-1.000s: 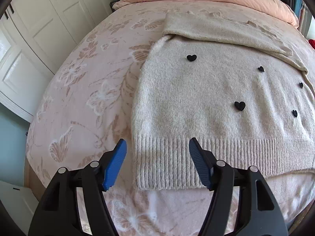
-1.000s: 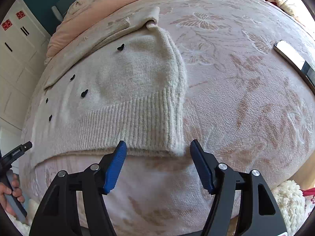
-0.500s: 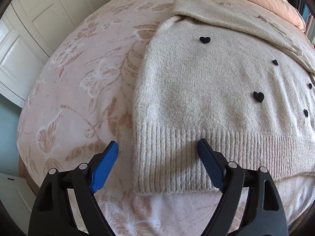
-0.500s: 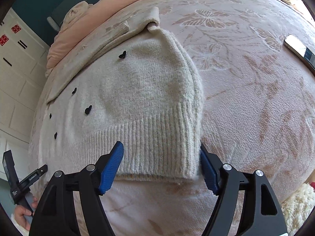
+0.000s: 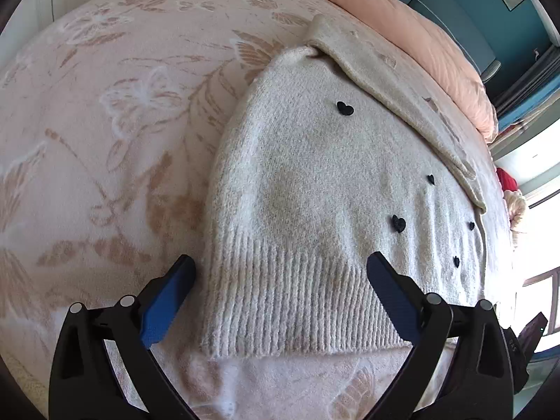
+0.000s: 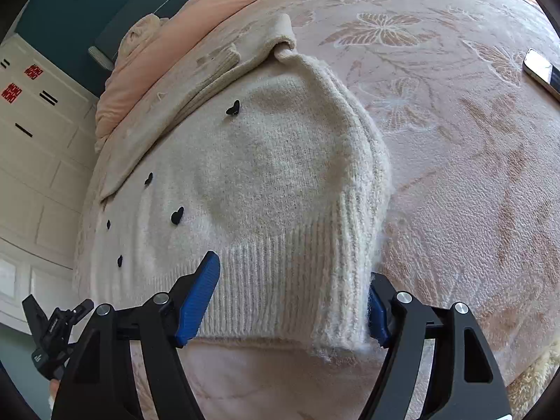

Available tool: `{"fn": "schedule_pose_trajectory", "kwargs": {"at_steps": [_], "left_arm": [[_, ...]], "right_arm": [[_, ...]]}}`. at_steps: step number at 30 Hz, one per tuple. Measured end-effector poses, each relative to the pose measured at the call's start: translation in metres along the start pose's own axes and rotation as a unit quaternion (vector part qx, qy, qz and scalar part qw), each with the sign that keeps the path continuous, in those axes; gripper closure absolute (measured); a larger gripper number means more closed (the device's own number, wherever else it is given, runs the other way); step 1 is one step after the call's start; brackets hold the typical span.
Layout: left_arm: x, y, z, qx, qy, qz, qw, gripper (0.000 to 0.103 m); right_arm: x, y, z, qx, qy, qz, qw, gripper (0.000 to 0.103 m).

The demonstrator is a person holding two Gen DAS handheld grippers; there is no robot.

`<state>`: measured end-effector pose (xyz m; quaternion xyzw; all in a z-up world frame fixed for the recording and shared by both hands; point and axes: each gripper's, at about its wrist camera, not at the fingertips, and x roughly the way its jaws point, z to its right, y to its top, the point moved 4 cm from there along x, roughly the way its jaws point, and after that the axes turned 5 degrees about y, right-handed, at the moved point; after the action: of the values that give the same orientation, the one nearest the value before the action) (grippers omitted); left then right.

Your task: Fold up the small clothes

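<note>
Cream sweater (image 5: 315, 189) lying flat on a pink bedspread (image 5: 105, 140) with a butterfly and leaf print, ribbed hem (image 5: 297, 301) facing the cameras. Little black hearts (image 5: 344, 108) dotted over the front. One sleeve (image 5: 395, 94) folded across the top of the body, running diagonally toward the far side.

Left gripper (image 5: 280, 294) sitting right at the hem's left corner, jaws spread wide. Left blue pad (image 5: 164, 301) down on the bedspread just beside the sweater's side edge, right pad (image 5: 392, 297) over the ribbing. Nothing pinched, just straddling that corner.

Right gripper (image 6: 290, 301) doing the mirror thing at the other corner of the sweater (image 6: 266, 182). Jaws also wide apart, left pad (image 6: 197, 301) on top of the ribbed hem (image 6: 287, 280), right pad (image 6: 376, 315) tucked just beside the fuzzy side edge and partly hidden by it. Not clamped on anything.

Peach duvet (image 6: 196, 10) bunched up past the sweater at the far end of the bed. Phone (image 6: 542, 70) lying on the bedspread (image 6: 472, 175) well off to the right. White cupboard doors (image 6: 31, 161) on the left in the right wrist view, and the left gripper (image 6: 52, 329) just peeking in at the lower left there.
</note>
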<state>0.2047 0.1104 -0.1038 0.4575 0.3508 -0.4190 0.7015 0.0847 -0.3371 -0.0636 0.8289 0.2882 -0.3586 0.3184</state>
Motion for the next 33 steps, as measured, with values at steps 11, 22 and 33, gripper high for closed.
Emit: {"fn": "schedule_pose_trajectory", "kwargs": {"at_steps": [11, 22, 33], "left_arm": [[0.006, 0.017, 0.0, -0.055, -0.027, -0.041, 0.9973, 0.05], [-0.093, -0.01, -0.005, -0.035, -0.056, -0.034, 0.9972, 0.097], [-0.206, -0.197, -0.077, 0.002, -0.025, -0.161, 0.9866, 0.097]], "right_arm": [[0.002, 0.012, 0.008, 0.063, 0.04, -0.003, 0.997, 0.09], [-0.086, 0.001, -0.014, -0.008, 0.055, 0.014, 0.998, 0.094], [-0.198, -0.181, 0.037, -0.16, -0.002, -0.226, 0.961, 0.094]]}}
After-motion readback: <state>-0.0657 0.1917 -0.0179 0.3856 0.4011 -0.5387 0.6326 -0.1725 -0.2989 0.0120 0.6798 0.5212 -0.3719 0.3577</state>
